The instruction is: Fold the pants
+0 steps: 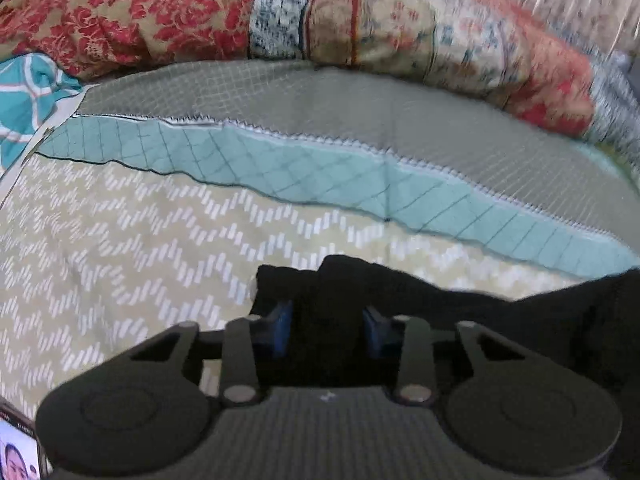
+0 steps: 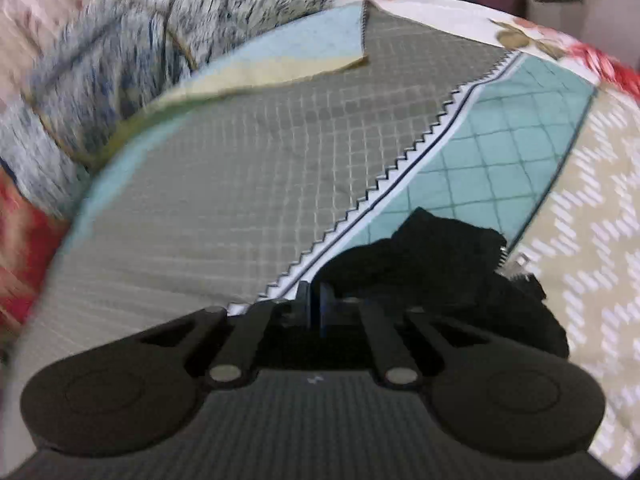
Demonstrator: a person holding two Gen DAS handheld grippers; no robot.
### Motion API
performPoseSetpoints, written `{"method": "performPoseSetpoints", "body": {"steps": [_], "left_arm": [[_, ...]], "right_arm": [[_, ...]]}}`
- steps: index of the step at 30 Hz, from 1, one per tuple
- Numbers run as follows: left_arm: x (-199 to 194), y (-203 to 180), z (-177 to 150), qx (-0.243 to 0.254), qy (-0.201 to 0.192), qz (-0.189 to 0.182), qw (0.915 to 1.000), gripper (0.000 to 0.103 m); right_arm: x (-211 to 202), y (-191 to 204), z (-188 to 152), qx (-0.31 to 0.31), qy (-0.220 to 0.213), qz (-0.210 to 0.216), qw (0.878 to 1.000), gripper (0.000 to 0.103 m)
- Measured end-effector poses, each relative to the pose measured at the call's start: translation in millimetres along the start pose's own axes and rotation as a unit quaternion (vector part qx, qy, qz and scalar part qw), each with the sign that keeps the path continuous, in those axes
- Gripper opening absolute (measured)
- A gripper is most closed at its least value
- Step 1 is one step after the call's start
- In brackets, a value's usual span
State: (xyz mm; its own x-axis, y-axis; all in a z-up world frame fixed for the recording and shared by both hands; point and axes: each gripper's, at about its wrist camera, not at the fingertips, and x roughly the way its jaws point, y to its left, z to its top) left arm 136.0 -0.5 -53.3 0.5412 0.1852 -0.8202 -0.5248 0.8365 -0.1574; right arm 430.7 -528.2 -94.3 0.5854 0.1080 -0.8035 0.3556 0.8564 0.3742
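Note:
Black pants (image 1: 480, 320) lie bunched on the bed quilt, running off to the right in the left wrist view. My left gripper (image 1: 327, 328) is shut on a thick fold of them, and the black cloth fills the gap between its blue pads (image 1: 280, 330). In the right wrist view the pants (image 2: 440, 264) are heaped just ahead and to the right, with a zipper (image 2: 505, 255) showing at their edge. My right gripper (image 2: 318, 304) has its fingers pressed together at the near left edge of that heap, seemingly pinching a thin bit of cloth.
The bed quilt has beige chevron (image 1: 120, 240), teal diamond (image 1: 280, 168) and grey grid (image 2: 220, 180) patches. Red floral bedding (image 1: 120, 12) is piled along the far side, with a blue-white blanket (image 2: 120, 60) beside it. A phone (image 1: 16, 452) lies at the near left corner.

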Motion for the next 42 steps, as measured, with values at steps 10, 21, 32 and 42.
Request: {"method": "performPoseSetpoints", "body": {"steps": [10, 21, 32, 42], "left_arm": [[-75.6, 35.7, -18.5, -0.101, -0.085, -0.098, 0.9864, 0.028], [-38.9, 23.7, -61.1, -0.048, -0.014, -0.044, 0.9978, 0.040], [-59.6, 36.3, -36.9, -0.040, -0.063, -0.032, 0.9967, 0.079], [-16.1, -11.4, -46.8, 0.108, -0.034, 0.002, 0.9936, 0.050]], "right_arm": [[-152.2, -79.4, 39.9, 0.111, -0.152, 0.286, 0.940, 0.007], [-106.6, -221.4, -46.5, 0.127, -0.061, 0.035, 0.989, 0.024], [-156.3, -152.3, -42.2, -0.076, -0.122, 0.110, 0.984, 0.060], [-104.6, -54.5, -80.0, -0.383, -0.086, -0.008, 0.920, 0.075]]}}
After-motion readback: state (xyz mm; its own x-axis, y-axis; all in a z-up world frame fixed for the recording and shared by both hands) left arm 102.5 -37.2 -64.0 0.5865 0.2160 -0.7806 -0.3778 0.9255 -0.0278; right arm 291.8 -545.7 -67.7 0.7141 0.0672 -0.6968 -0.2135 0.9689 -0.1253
